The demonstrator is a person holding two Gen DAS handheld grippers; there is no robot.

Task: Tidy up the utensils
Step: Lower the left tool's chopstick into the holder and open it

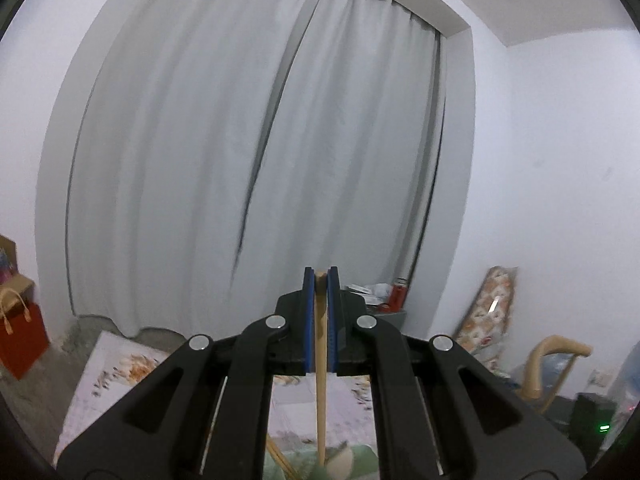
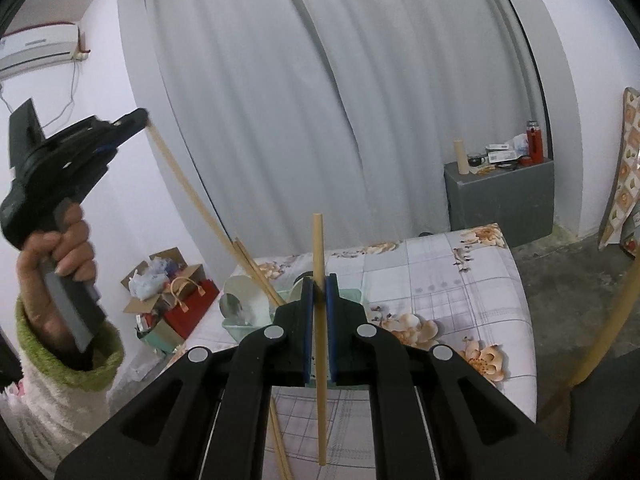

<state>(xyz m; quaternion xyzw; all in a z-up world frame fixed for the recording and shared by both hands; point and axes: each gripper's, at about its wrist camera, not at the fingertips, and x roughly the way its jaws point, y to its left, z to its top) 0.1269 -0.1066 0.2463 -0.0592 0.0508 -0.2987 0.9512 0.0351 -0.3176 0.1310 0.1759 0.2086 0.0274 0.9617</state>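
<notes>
Both grippers, left (image 1: 320, 276) and right (image 2: 319, 282), pinched one wooden chopstick each (image 1: 320, 360) (image 2: 319, 320), long axes near upright between blue pads, while the green utensil basket (image 2: 236, 326) sat below on the floral tablecloth (image 2: 460, 280), nearer the right gripper.

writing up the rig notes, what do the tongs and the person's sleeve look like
Both tongs, left and right, are matte black plastic linkages with round silver pivot pins and blue pads lining the fingers. From the right wrist camera, the left one has a black pistol body with a grey grip. The sleeve is fuzzy white with a green knit cuff.
</notes>
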